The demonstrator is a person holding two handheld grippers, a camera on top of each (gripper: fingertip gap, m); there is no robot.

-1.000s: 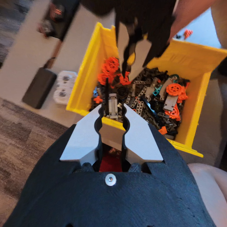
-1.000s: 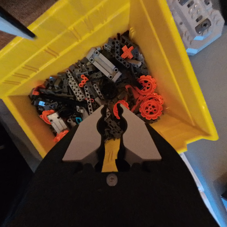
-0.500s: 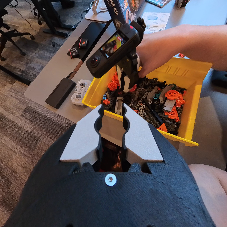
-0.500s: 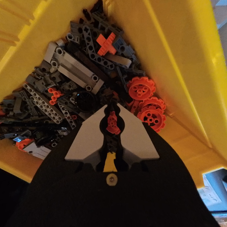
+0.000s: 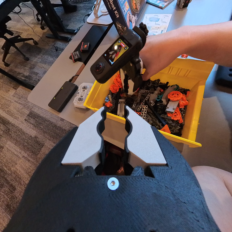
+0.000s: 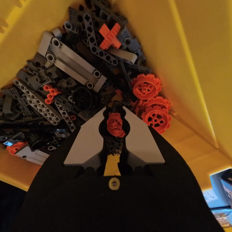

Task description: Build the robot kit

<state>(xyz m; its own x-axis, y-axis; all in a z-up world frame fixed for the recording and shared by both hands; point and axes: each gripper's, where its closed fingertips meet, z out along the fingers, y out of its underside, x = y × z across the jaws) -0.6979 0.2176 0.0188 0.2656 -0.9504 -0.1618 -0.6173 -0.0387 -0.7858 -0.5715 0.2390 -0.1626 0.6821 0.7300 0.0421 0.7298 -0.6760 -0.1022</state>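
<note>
Crowding the right gripper (image 6: pixel 114 109): orange wheels (image 6: pixel 146 86), grey beams (image 6: pixel 36 100).

Floor: grey-brown patterned carpet (image 5: pixel 25 125). A grey table (image 5: pixel 62 67) with a rounded corner stands on it. Black desk legs (image 5: pixel 50 22), a black chair base (image 5: pixel 11 41) on castors and loose cables (image 5: pixel 37 33) lie beyond.

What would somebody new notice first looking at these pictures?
Probably the yellow bin on the grey table, heaped with grey, black and orange building pieces. Next, the right gripper dipped into the bin's corner, closed around a small orange wheel, with three more orange wheels against the wall beside it. The left gripper hangs open outside the bin's near rim, holding nothing.
</note>
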